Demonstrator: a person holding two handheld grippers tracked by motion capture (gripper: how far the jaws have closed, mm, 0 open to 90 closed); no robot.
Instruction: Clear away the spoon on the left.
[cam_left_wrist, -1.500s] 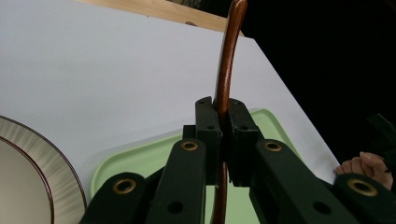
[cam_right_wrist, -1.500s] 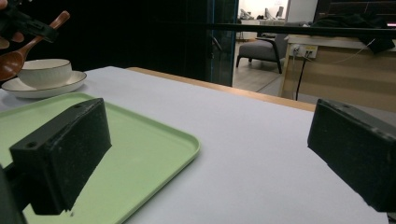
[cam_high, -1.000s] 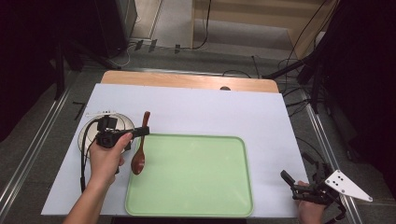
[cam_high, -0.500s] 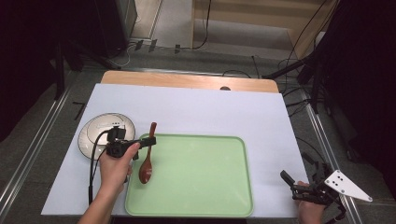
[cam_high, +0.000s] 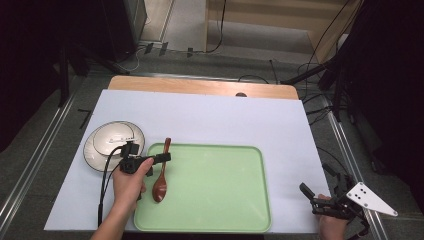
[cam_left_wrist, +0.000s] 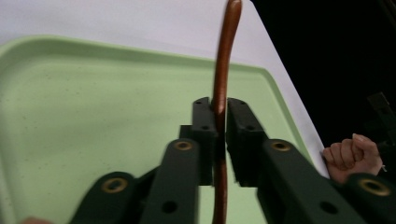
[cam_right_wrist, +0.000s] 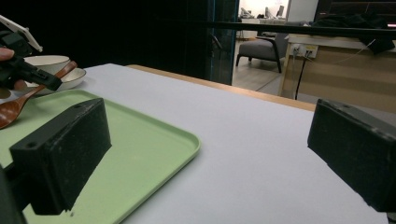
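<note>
At the left edge of the green tray, my left claw is clamped across the handle of the wooden spoon. In the left gripper view the two jaws sit tight on either side of the handle, though they have just been easing apart a little with the spoon between them. The bowl of the spoon appears to rest on the tray floor near its left rim, while the handle tip reaches out past the tray's far-left corner, toward the white dish that sits on the counter's white sheet just beside the tray.

My right claw hangs wide open and holds nothing, at the counter's near right corner, well apart from the tray.

What worries me is the let-go. The handle is slim and rounded, and I hold it near its middle, so if the jaws part while the handle is propped on the tray rim, the spoon could roll or pivot and slide half out over the rim. If I pull my left claw back before the pads are clear, I may drag the spoon with me toward the dish. A crooked lift could also flick the handle tip up.
</note>
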